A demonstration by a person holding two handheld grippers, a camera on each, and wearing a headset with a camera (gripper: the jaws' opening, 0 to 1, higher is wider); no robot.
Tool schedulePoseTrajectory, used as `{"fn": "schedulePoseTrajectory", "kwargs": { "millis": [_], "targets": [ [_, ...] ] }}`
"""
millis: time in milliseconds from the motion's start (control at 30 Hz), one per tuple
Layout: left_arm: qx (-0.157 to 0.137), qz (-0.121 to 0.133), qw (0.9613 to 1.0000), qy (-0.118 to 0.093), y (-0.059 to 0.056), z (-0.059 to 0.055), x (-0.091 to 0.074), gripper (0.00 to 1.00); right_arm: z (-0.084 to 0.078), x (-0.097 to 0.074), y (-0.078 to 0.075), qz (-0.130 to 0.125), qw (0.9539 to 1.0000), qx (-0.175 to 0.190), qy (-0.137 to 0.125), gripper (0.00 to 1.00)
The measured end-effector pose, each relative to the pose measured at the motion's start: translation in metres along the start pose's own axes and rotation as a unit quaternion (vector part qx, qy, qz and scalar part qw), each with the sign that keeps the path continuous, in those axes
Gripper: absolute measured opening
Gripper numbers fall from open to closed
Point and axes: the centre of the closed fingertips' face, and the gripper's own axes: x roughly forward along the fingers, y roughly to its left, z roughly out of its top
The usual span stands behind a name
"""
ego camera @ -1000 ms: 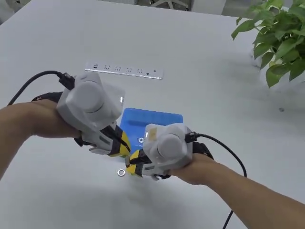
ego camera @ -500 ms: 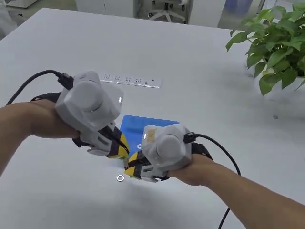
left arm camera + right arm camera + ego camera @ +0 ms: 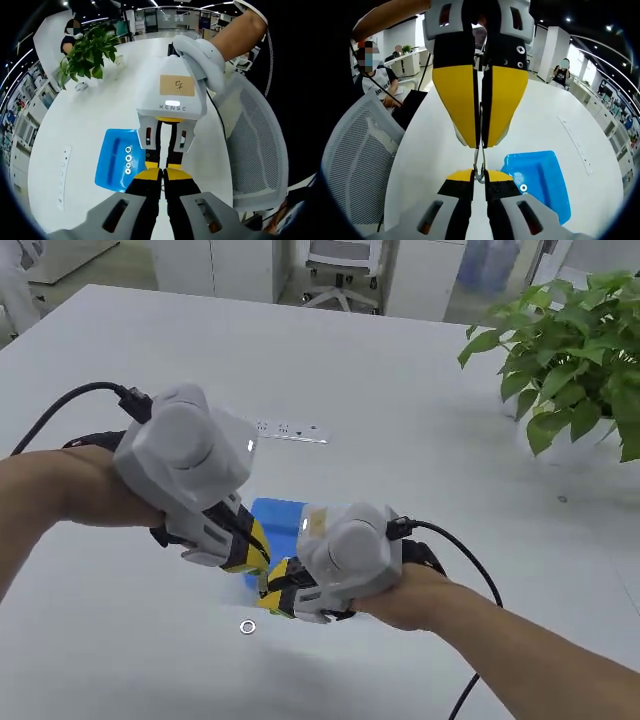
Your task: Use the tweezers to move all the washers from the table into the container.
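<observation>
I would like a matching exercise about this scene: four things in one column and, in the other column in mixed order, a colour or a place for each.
Things:
1. container
2. plant
3. loose washer
4. tweezers

Descriptions:
a. clamped between yellow jaws
b. blue
c. green
d. alone on the table, outside the container

Pairs: 1-b, 2-c, 3-d, 4-a
</observation>
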Motion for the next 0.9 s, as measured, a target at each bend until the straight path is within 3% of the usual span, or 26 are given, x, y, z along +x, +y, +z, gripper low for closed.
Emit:
{"fn": "schedulePoseTrajectory", "kwargs": {
  "millis": [433, 900],
  "targets": [
    [0.024, 0.015, 0.9996, -0.007, 0.016, 0.020, -0.016, 0.05, 0.015, -0.018, -0.022, -0.022, 0.9996, -0.017, -0.002, 0.10],
    [0.033, 0.028, 0.9990, -0.009, 0.040, 0.024, -0.015, 0.05, 0.014, -0.020, -0.049, -0.033, 0.9993, -0.019, -0.004, 0.10]
  ]
}}
